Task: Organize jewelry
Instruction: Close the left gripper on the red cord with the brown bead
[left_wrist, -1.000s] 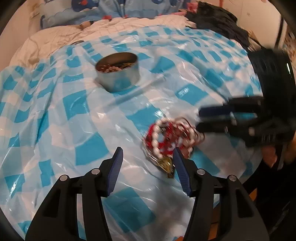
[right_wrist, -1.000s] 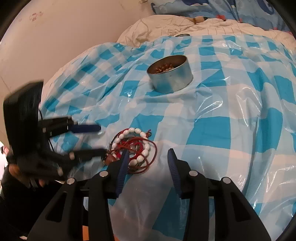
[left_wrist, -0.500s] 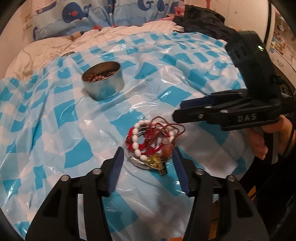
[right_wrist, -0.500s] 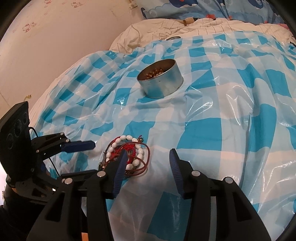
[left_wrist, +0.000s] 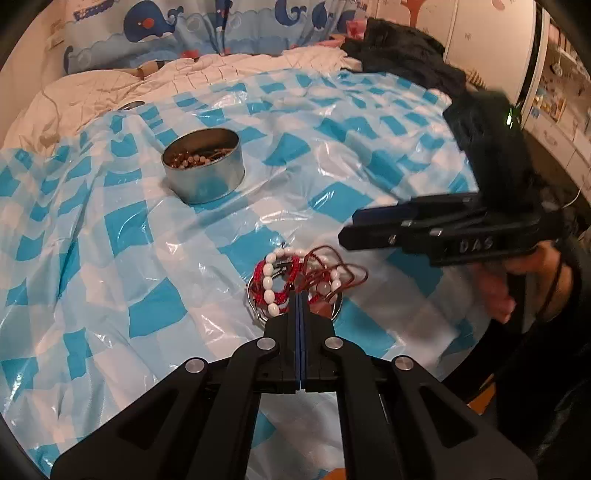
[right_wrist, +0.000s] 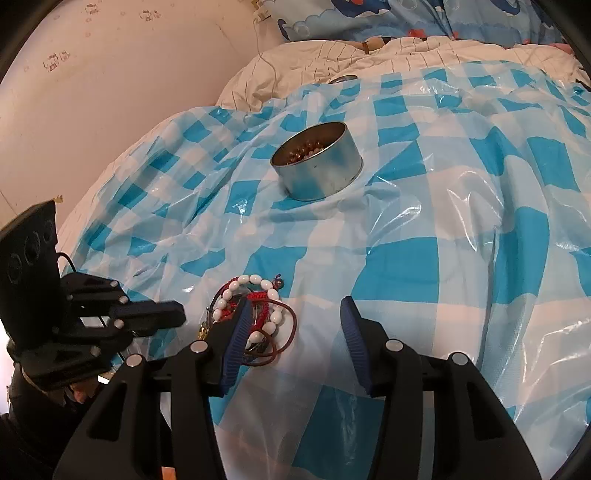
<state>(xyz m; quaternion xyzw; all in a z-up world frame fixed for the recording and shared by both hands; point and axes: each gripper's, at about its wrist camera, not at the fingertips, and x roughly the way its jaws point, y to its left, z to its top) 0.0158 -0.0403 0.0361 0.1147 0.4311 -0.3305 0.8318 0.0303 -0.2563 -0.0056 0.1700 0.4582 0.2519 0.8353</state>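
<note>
While left gripper is clamped on the bracelets | right gripper half-wide, empty | lift slowly, untangling toward tin.

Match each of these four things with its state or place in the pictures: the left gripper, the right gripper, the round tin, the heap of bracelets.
Things:
1. left gripper
2. right gripper
3. round tin
4. heap of bracelets

States:
A. stands further back on the checked sheet, beads inside
B. jaws apart, nothing between them
C. lies tangled near the front edge of the sheet
D. jaws together at the tangle

Pairs: 1-D, 2-B, 3-A, 4-C
</note>
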